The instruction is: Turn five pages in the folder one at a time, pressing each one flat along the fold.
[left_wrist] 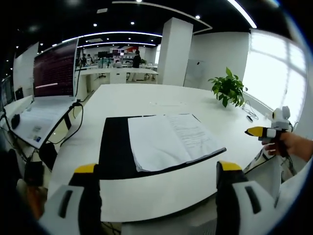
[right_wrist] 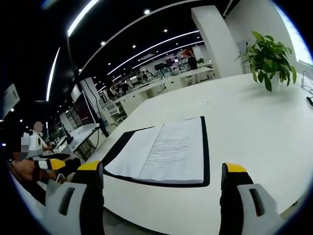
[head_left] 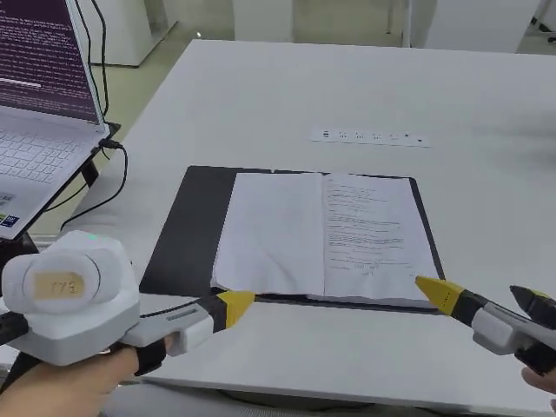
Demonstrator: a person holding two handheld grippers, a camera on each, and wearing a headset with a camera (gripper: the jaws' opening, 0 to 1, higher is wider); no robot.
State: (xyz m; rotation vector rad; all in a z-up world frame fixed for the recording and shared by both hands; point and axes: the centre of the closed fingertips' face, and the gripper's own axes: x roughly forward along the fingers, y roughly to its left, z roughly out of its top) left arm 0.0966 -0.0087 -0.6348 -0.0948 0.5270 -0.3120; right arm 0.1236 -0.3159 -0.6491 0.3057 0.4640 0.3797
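Observation:
A black folder (head_left: 187, 234) lies open on the white table, with a blank page (head_left: 274, 234) on its left and a printed page (head_left: 369, 230) on its right. Both sheets lie flat. My left gripper (head_left: 224, 309) hovers at the folder's near left corner, open and holding nothing. My right gripper (head_left: 486, 300) hovers off the near right corner, also open and holding nothing. The left gripper view has the folder (left_wrist: 115, 147) ahead of the wide-apart yellow-tipped jaws of the left gripper (left_wrist: 158, 169). In the right gripper view the folder (right_wrist: 166, 149) lies beyond the right gripper (right_wrist: 161, 167).
An open laptop (head_left: 43, 87) on a stand sits at the far left, with cables (head_left: 117, 178) trailing toward the folder. A white power strip (head_left: 369, 136) lies behind the folder. A potted plant (right_wrist: 266, 61) stands far off to the right. The table edge is close to me.

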